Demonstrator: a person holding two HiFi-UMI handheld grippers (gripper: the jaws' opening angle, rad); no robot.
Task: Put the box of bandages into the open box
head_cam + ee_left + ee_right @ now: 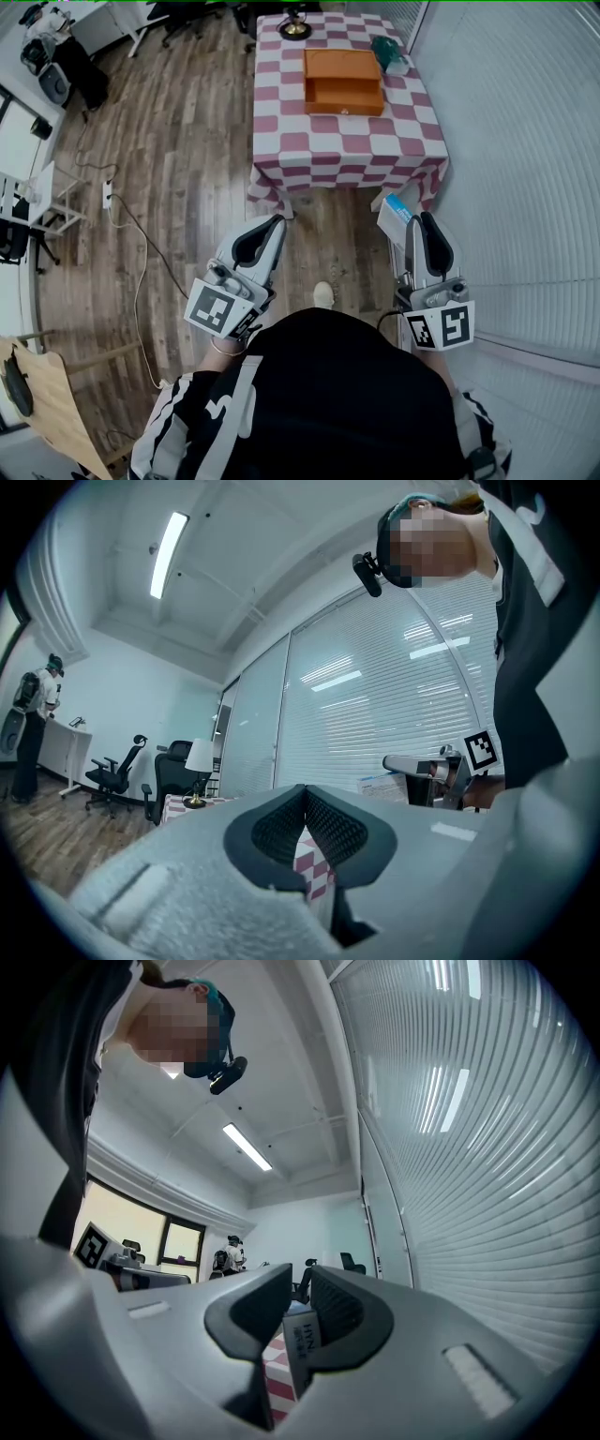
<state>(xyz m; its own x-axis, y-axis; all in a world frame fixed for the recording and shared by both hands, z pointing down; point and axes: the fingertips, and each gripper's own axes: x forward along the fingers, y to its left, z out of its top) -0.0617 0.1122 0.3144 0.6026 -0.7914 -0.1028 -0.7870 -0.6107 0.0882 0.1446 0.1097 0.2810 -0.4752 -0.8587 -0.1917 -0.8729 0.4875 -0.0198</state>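
Note:
An orange open box (343,81) sits on the table with the pink-and-white checked cloth (319,150), some way ahead of me. My right gripper (419,220) is held low in front of my body, shut on the white and blue box of bandages (397,214), which sticks out to the left of its tips. In the right gripper view the box of bandages (305,1346) is pinched between the dark pads. My left gripper (276,225) is shut with nothing in it. Its pads (281,822) meet at the tips, and the right gripper (433,767) shows beyond them.
On the table a brass lamp (294,28) stands at the far edge and a teal item (386,52) lies right of the orange box. A blind-covered glass wall (525,159) runs along the right. Cables and a power strip (107,194) lie on the wooden floor at left.

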